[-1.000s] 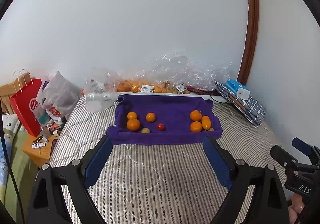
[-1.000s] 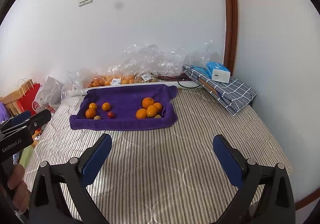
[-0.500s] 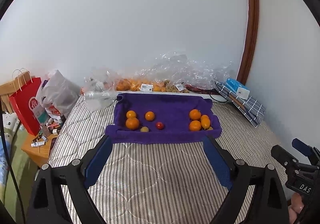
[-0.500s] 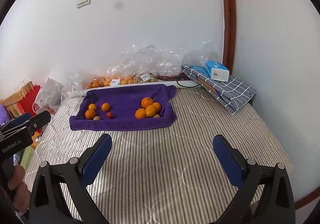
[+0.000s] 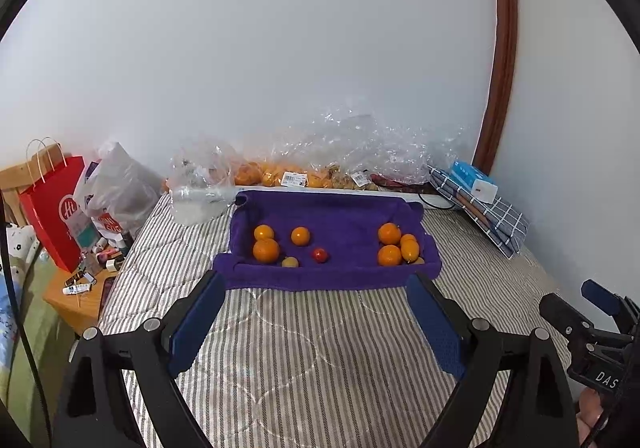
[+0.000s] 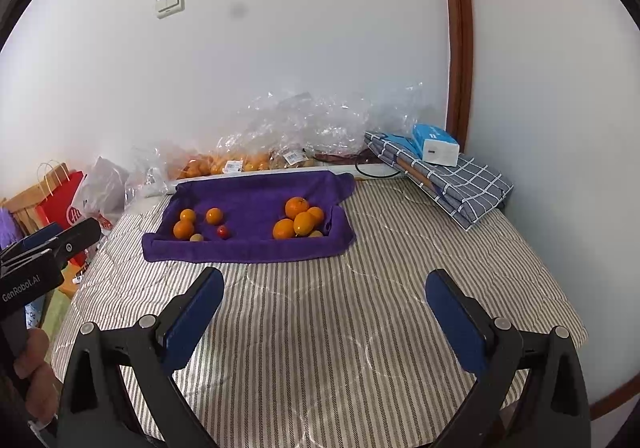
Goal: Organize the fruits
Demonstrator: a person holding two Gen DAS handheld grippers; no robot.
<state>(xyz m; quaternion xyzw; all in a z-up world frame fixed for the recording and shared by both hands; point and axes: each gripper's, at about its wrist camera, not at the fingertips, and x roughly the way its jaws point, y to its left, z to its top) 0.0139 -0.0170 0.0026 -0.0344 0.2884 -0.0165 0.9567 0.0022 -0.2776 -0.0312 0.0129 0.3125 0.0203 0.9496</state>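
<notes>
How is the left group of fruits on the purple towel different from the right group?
On the purple towel, the left group is spread out, its fruits mostly apart; the right group is packed tight, fruits touching. The left group includes one small red fruit standing apart; the right group shows no red one. Both have mostly orange fruits, plus one small pale fruit at the near edge.
</notes>
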